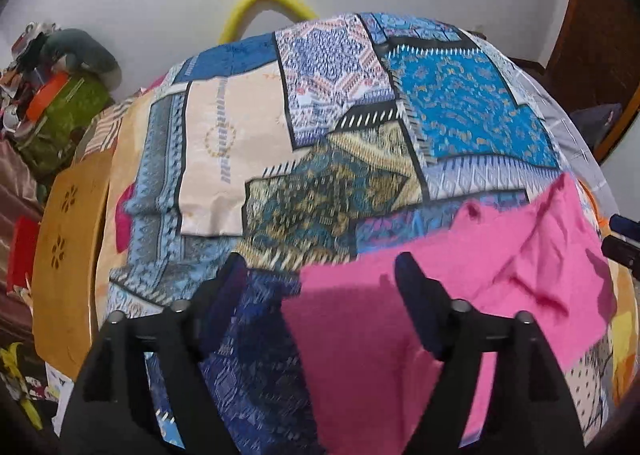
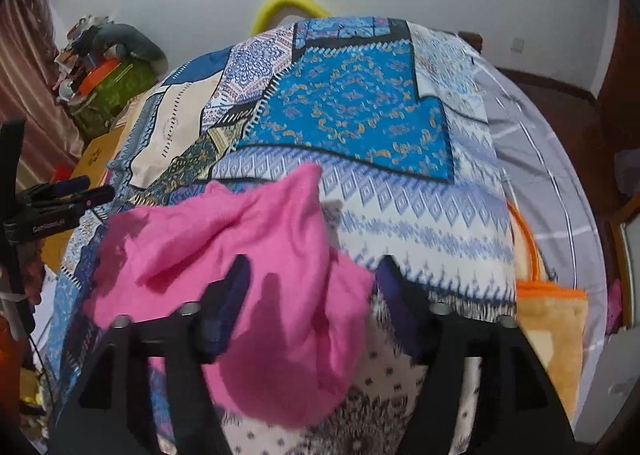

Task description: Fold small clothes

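Observation:
A small pink garment (image 1: pixel 460 287) lies crumpled on a patchwork bedspread (image 1: pixel 320 115). In the left wrist view my left gripper (image 1: pixel 320 267) is open just above the garment's left edge, the right finger over the pink cloth. In the right wrist view my right gripper (image 2: pixel 312 267) is open above the same pink garment (image 2: pixel 240 255), whose right part lies between the fingers. The left gripper also shows at the left edge of the right wrist view (image 2: pixel 68 199). Neither holds anything.
The bedspread (image 2: pixel 360 115) covers a bed. A wooden board (image 1: pixel 68 255) and a cluttered pile with a green bag (image 1: pixel 60 123) stand at the left. An orange towel (image 2: pixel 548 327) and grey sheet (image 2: pixel 532 159) lie at the right. A yellow hoop (image 1: pixel 264 11) leans on the back wall.

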Tool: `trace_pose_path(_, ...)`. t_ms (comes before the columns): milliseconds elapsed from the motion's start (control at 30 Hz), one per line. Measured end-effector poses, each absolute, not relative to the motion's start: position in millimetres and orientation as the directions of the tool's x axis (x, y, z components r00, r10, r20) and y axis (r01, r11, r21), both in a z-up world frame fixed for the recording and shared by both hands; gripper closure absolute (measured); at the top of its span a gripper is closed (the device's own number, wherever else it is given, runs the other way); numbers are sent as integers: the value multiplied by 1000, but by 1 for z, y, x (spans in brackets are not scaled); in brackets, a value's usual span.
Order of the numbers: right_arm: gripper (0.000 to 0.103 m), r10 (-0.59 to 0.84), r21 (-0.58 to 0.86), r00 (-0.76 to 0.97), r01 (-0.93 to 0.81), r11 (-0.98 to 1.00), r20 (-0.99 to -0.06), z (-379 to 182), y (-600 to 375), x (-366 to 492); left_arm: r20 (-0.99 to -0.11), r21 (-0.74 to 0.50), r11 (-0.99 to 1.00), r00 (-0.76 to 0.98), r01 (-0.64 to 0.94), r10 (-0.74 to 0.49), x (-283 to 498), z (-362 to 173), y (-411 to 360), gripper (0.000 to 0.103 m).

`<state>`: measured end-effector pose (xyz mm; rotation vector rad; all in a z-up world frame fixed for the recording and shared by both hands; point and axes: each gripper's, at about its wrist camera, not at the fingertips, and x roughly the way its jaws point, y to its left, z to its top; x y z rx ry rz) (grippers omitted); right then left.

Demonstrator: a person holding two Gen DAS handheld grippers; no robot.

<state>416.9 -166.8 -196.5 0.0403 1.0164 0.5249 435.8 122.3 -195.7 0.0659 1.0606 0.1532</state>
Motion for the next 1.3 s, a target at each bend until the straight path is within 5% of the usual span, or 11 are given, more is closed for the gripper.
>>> trace_pose_path(400,30,495,394,308,-337,855,-813,-230,-178,401,-938,-70,995,346,-71,-41,389,-242,127,18)
trace_pose_path(667,30,551,448,278,-357,820,-787,-238,-164,405,-910,-244,965,366,-97,-194,393,-249,122,18)
trace_pose_path(800,37,557,453,278,-359,816,-783,-243,-156,405,-903,-247,967,378,-67,-204,399,-248,112,19)
trace_pose_path(900,49,559,449,289,-367,814,-777,-242,-154,404,-895,-246,968,394,-42,-210,401,-246,103,33)
trace_pose_path(1067,75,562,432,306,-399,809,-769,-236,-149,401,-893,-252,967,391,-26,-222,409,-245,90,80)
trace_pose_path(1133,84,554,414,318,-411,812,-769,-232,-147,399,-892,-270,962,387,-37,-235,411,-244,88,83)
trace_pose_path(1300,88,551,383,351,-445,810,-757,-215,-144,391,-875,-269,962,429,-46,-224,404,-228,90,87)
